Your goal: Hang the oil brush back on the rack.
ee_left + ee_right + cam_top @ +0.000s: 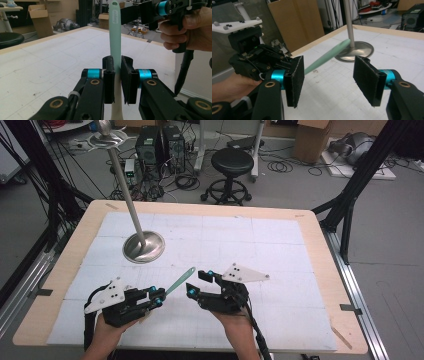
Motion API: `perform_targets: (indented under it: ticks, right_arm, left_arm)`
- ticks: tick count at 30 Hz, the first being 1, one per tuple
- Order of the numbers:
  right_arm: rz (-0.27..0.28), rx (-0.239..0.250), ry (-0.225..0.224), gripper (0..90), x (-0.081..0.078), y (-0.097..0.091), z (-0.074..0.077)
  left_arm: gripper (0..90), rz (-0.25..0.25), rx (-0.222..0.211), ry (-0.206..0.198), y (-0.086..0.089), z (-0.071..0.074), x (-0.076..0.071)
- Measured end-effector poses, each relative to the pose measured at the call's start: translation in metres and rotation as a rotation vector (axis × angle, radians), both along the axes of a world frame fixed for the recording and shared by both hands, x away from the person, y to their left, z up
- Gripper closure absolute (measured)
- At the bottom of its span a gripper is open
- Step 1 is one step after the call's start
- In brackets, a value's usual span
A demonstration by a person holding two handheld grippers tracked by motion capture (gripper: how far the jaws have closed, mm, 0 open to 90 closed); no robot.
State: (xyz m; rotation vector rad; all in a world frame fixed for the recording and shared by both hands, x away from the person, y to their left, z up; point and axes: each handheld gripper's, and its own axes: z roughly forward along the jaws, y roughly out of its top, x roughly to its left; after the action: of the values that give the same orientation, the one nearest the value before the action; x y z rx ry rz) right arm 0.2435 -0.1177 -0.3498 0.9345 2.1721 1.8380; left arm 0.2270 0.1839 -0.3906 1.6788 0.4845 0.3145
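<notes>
green spatula (115, 37) clamped in left tongs (116, 75), right tongs (332, 80) spread

Metal stand (144, 246) on gridded table (280, 245)

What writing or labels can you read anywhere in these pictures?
None can be read.
Mint-green handle held in the left gripper: raised lettering near its tip, too blurred to read.
Computer towers on the floor: too small to tell.
</notes>
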Motion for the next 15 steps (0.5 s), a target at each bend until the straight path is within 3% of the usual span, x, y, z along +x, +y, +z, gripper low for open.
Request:
perform_targets:
  ticks: [7, 15]
  right_arm:
    - [-0.008, -0.019, -0.003, 45.3, 0.002, 0.008, 0.0]
    - [-0.003, 0.004, -0.007, 55.2, 0.003, 0.017, 0.004]
  left_arm:
    - [81.2, -0.002, -0.006, -0.003, -0.002, 0.0, -0.001]
    - [81.1, -0.001, -0.006, -0.001, -0.004, 0.0, -0.003]
